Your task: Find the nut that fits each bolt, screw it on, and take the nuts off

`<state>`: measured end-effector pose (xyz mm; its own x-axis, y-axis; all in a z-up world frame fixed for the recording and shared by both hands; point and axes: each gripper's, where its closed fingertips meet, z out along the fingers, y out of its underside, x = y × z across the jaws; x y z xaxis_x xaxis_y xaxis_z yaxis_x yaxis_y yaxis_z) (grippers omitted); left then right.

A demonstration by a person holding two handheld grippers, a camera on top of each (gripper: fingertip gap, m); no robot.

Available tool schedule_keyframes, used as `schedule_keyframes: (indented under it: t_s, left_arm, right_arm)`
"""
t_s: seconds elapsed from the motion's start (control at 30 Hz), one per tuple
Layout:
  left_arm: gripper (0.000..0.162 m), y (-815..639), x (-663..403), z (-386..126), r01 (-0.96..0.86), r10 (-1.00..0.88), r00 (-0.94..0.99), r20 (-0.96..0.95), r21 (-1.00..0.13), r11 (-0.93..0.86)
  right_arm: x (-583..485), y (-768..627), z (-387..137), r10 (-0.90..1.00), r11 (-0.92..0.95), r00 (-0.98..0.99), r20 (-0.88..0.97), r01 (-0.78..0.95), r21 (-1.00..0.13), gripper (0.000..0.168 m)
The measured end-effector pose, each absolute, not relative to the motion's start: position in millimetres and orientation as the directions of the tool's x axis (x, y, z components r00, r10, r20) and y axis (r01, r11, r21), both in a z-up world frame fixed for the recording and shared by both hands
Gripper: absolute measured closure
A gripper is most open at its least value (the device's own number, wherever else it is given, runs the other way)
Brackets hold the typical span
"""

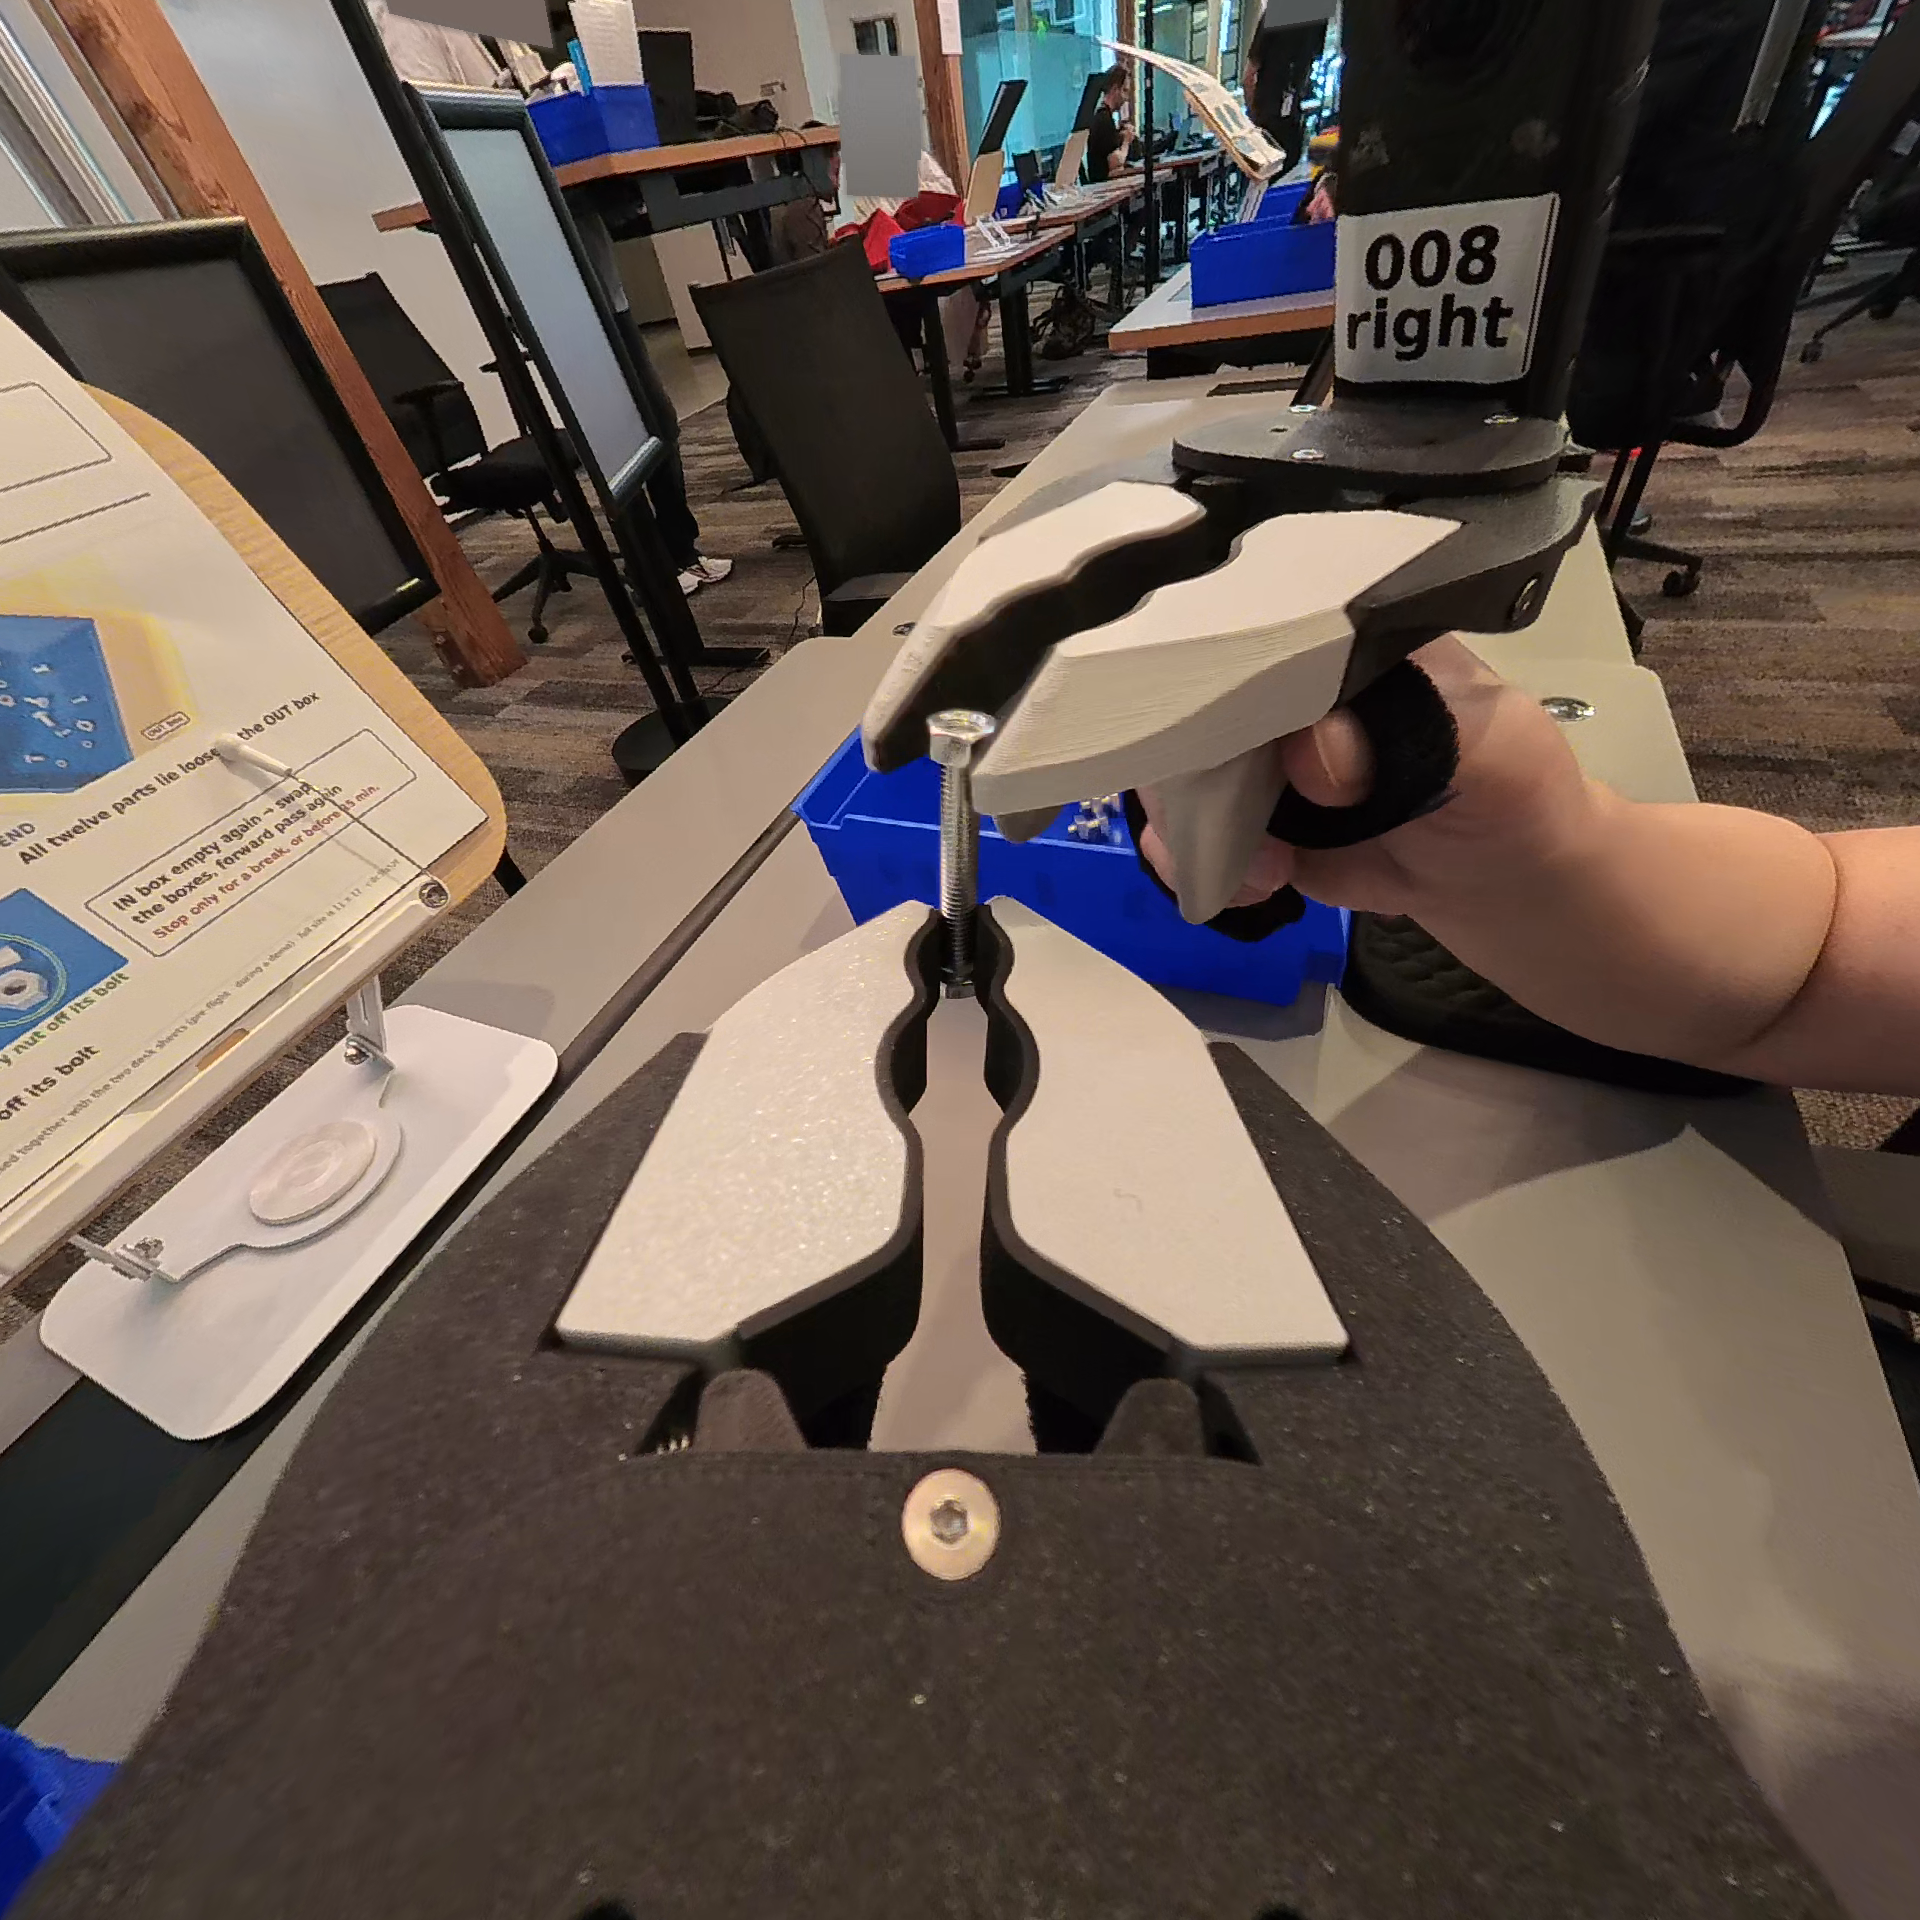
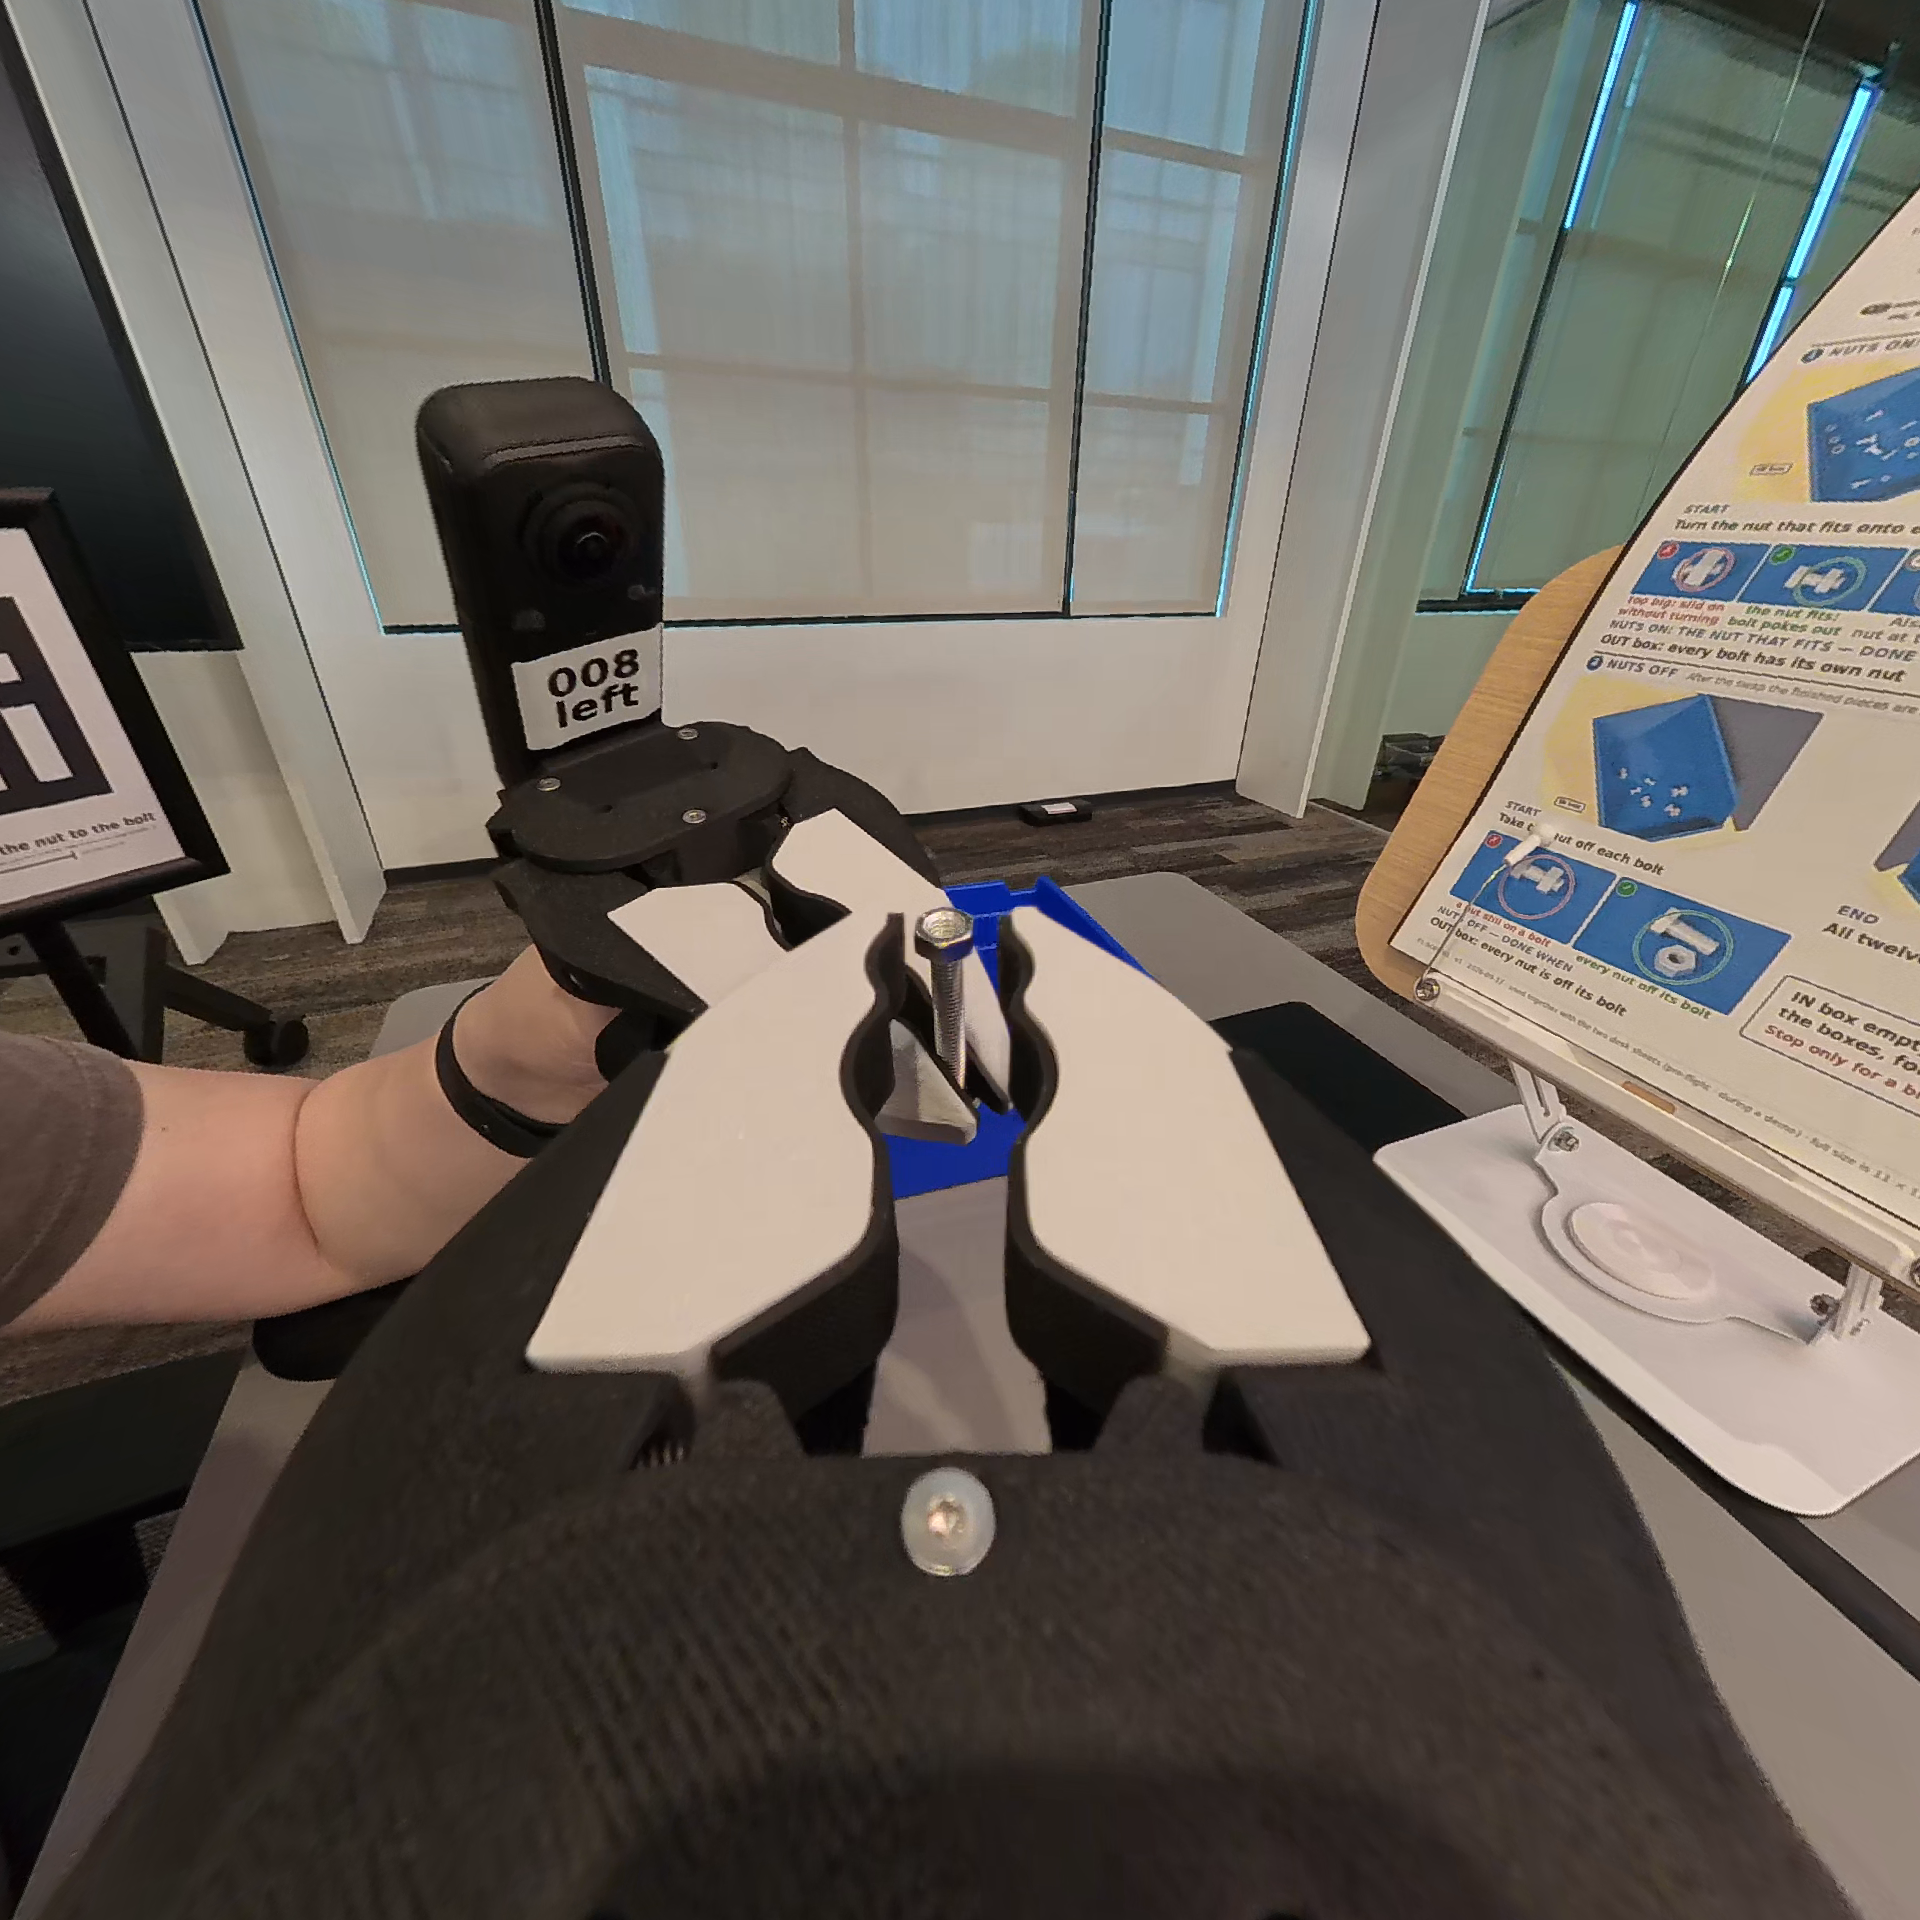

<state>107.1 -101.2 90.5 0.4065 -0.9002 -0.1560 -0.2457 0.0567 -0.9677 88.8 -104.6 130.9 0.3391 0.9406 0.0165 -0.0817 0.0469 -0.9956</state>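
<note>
Your left tool (image 1: 961,961) points forward, its tips nearly closed, pinching at the front notch. Your right tool (image 1: 940,743) reaches in from the right, tilted downward, tips narrowed just above the left one's. Your right hand (image 1: 1455,790) squeezes its trigger grip.

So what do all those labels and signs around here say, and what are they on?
I don't repeat wording from pictures; here is what carries it.
White label on the black post above the right gripper: bold, readable print.
White label below the camera on the left gripper: likewise.
Instruction sheet on the stand: headings readable, bottom line too small.
Framed sign at the left edge: mostly cut off.
</note>
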Motion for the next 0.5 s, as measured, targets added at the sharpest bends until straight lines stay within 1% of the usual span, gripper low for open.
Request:
schedule_keyframes:
  t_s: [0.07,0.17,0.23,0.37,0.43,0.5]
  left_arm:
    - [0.157,-102,107,91,-0.243,-0.906,0.395,-0.152,-0.968,0.057]
    - [0.157,-111,109,93,-0.224,-0.936,0.33,-0.125,-0.973,0.051]
    - [0.157,-122,113,96,-0.196,-0.962,0.255,-0.101,-0.979,0.05]
    - [0.157,-142,119,101,-0.146,-0.992,0.115,-0.057,-0.988,0.04]
    - [0.157,-155,122,102,-0.132,-0.999,0.035,-0.04,-0.991,0.035]
    - [0.157,-165,124,102,-0.125,-0.999,-0.028,-0.027,-0.992,0.031]
  right_arm:
    - [88,-109,134,0.95,0.06,0.312,0.032,-0.082,-0.995,0.141]
    - [90,-119,140,0.968,0.097,0.238,0.078,-0.069,-0.993,0.121]
    - [93,-127,144,0.975,0.14,0.183,0.125,-0.07,-0.988,0.116]
    - [96,-146,145,0.983,0.182,0.03,0.18,-0.097,-0.978,0.118]
    - [97,-154,144,0.978,0.2,-0.036,0.206,-0.124,-0.972,0.124]
    - [100,-162,147,0.973,0.193,-0.094,0.211,-0.173,-0.966,0.126]
